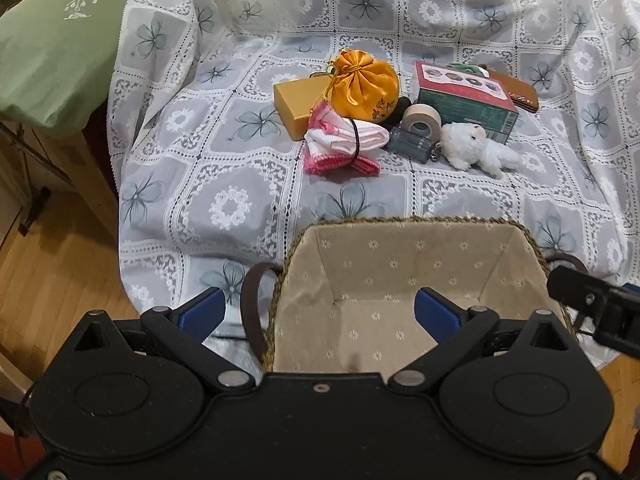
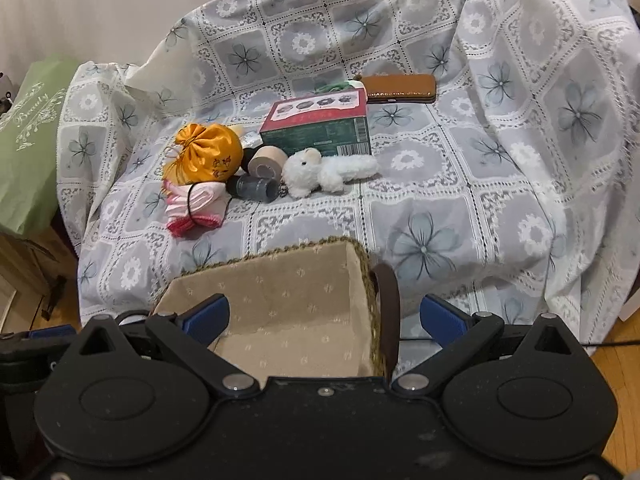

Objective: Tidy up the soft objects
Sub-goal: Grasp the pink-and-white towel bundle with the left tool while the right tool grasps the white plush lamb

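Observation:
A woven basket (image 1: 404,222) with a beige flowered lining stands empty at the near edge of the covered seat; it also shows in the right wrist view (image 2: 280,250). Behind it lie an orange satin pouch (image 1: 362,86) (image 2: 208,152), a pink and white cloth bundle (image 1: 344,140) (image 2: 196,204) tied with a dark band, and a white plush toy (image 1: 476,146) (image 2: 324,170). My left gripper (image 1: 320,312) is open over the basket's left rim and handle. My right gripper (image 2: 324,316) is open over its right rim and handle. Both are empty.
Among the soft things lie a yellow box (image 1: 298,106), a green and red carton (image 1: 466,100) (image 2: 320,124), a tape roll (image 1: 422,120) (image 2: 266,160), a dark cylinder (image 1: 410,144) (image 2: 254,188) and a brown wallet (image 2: 400,88). A green bag (image 1: 60,40) stands left. Wood floor lies below.

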`<state>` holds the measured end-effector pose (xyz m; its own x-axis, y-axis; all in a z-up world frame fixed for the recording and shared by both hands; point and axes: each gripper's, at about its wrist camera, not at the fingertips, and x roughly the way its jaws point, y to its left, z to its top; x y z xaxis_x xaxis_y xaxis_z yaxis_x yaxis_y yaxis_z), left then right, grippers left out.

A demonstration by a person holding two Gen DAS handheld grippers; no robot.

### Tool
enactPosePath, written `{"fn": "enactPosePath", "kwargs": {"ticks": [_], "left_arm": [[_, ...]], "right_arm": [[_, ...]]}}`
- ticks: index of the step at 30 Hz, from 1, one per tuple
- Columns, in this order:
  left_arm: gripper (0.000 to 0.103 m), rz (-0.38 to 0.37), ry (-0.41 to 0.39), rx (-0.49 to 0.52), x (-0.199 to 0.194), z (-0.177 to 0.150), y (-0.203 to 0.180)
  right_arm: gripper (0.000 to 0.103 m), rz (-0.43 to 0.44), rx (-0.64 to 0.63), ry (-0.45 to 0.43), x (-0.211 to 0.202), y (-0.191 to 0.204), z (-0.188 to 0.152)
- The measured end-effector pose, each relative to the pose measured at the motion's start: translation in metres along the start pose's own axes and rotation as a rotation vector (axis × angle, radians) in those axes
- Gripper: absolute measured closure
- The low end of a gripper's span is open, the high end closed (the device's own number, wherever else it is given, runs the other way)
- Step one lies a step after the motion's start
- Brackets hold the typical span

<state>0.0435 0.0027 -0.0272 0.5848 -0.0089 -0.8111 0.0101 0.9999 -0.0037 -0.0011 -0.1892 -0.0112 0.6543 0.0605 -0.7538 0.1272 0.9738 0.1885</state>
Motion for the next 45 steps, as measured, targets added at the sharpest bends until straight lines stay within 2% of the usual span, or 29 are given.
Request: {"fn": "enactPosePath", "kwargs": {"ticks": [15,18,23,31,33,36,40,45], "left_arm": [[0.005,-0.046,-0.055,0.050,0.061,0.075,-0.013],[0.005,-0.034,-0.061,0.046,0.077,0.087,-0.016],[0.005,-0.059,-0.050,0.048,0.099,0.100,-0.020],[0.005,-0.088,0.009,0.053,0.130,0.108,-0.021],[0.008,-0.102,0.034,0.047,0.138,0.109,-0.020],[0.032,-0.068,0.028,0.026,0.141,0.111,-0.014],[0.034,-0.112,0.015,-0.008,0.139,0.112,0.000],[0.035,-0.111,0.013,-0.006,0.131,0.106,0.002]], "right_arm": [[0.002,-0.017,-0.013,-0.019,0.065,-0.009,0.070],[0.001,-0.025,-0.018,-0.012,0.081,-0.011,0.083],[0.001,-0.038,-0.044,0.007,0.106,-0.011,0.100],[0.001,-0.041,-0.072,0.046,0.137,-0.004,0.116],[0.001,-0.041,-0.077,0.051,0.144,-0.001,0.119],[0.001,-0.044,-0.091,0.058,0.153,0.003,0.122],[0.001,-0.053,-0.111,0.068,0.165,0.007,0.125],[0.001,-0.061,-0.115,0.078,0.176,0.008,0.129]]}}
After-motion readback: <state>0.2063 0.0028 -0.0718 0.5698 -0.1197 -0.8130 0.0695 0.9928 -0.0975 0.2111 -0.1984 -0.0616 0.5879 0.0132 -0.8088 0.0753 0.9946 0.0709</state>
